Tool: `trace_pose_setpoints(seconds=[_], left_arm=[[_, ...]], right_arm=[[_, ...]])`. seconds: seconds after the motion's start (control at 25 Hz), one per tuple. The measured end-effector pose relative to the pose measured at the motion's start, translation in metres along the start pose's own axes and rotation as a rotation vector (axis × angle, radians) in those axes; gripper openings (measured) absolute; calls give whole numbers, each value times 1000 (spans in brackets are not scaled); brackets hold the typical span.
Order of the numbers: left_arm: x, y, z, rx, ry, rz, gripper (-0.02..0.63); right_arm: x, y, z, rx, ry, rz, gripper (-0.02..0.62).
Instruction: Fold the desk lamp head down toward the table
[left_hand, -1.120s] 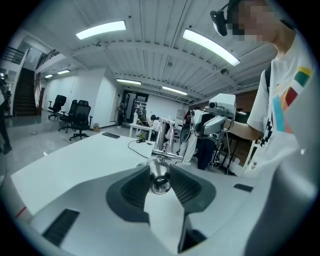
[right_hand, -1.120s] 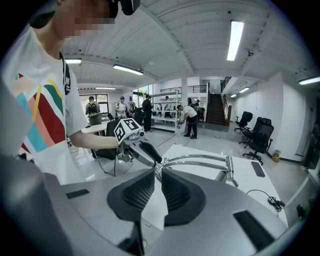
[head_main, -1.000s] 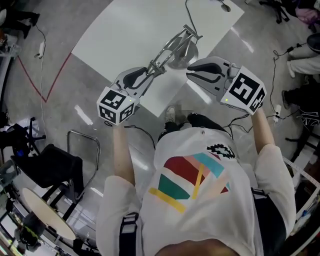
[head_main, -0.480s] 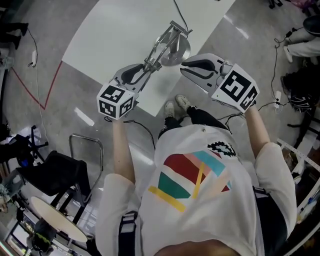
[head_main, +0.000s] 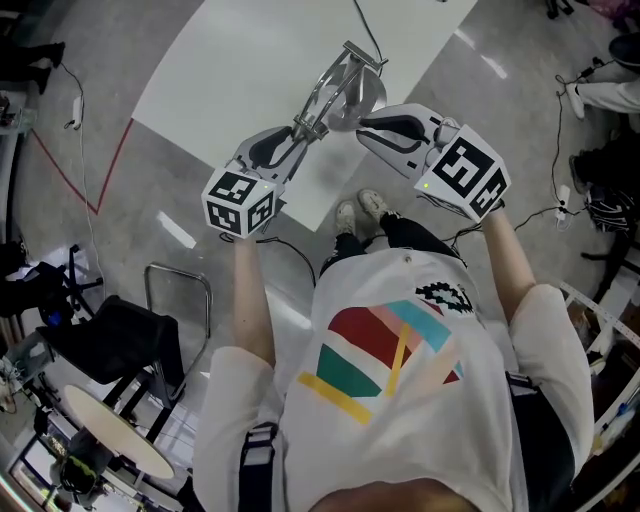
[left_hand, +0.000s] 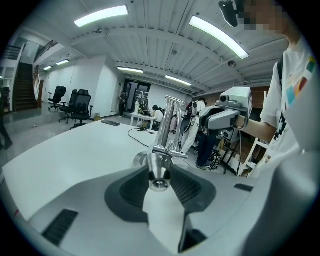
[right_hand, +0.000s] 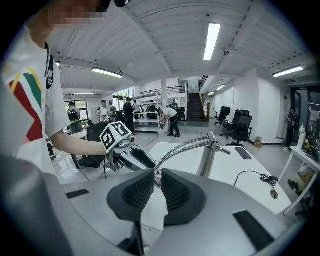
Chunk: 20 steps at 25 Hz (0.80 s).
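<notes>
Gripping the lamp head (left_hand: 159, 175), my left gripper (head_main: 292, 140) has its jaws set wide with a ribbed pad pressed on each side of the chrome cone, whose rounded end points back at the camera. From that head, the desk lamp's (head_main: 338, 92) paired chrome rods (left_hand: 171, 122) climb to a cross pin at the top of the post (right_hand: 206, 160). The post stands on a round base (head_main: 368, 98) resting on the white table (head_main: 250, 60), close to the table corner nearest me. My right gripper (head_main: 363, 123) hovers just beside the base and rods, on the opposite side from the left one. Its jaws are drawn nearly together with only a slim slit between the pads. A sliver of chrome shows in that slit, and I cannot tell whether the pads touch it. A thin cable (head_main: 366, 28) trails from the lamp across the tabletop. Farther out, a red tape line (head_main: 110, 165) marks the grey floor, and black office chairs (left_hand: 75, 106) stand across the room.
</notes>
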<state>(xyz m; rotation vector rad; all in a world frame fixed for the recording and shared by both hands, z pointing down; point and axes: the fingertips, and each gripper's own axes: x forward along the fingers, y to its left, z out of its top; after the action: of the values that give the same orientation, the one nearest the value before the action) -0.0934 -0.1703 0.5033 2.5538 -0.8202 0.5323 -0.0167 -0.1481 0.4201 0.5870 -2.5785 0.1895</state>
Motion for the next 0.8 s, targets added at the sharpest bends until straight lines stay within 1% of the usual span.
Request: trace_pose_setpoints(seconds=[0.08,0.12,0.2,0.28,0.36,0.44,0.52,0.6,0.64,0.72,0.8], left_arm=[[-4,0,1,-7,-20,17,170],[-9,-1,5,-16,-44,24,170],[-23,-3,23,-43,-125,38,170],[-41,-5,55,-67,-246,55,169],[-60,-11,97,-81,-383,71,169],[-78,-18,138,-84,-509,107,121],[-94,-27,172,-84,-625,163,58],[-105,-42,199,-64,-729,204,46],[-108,-52,209,-42,-771,218,46],[-111,-70,224,5,-830,235,46],[-112,-86,234,29,-863,233,46]], right_arm=[[0,1,3,-4,-11,-4,50],[-1,2,6,-7,-19,-9,51],[-8,0,12,-13,-39,-31,51],[-18,-7,22,-12,-72,-70,51],[-32,-16,39,-9,-122,-131,51],[-48,-29,62,-8,-192,-222,49],[-67,-45,85,9,-281,-346,50],[-87,-58,102,67,-377,-451,51],[-96,-62,108,103,-423,-479,51],[-110,-62,117,156,-501,-491,51],[-120,-56,123,176,-555,-485,51]])
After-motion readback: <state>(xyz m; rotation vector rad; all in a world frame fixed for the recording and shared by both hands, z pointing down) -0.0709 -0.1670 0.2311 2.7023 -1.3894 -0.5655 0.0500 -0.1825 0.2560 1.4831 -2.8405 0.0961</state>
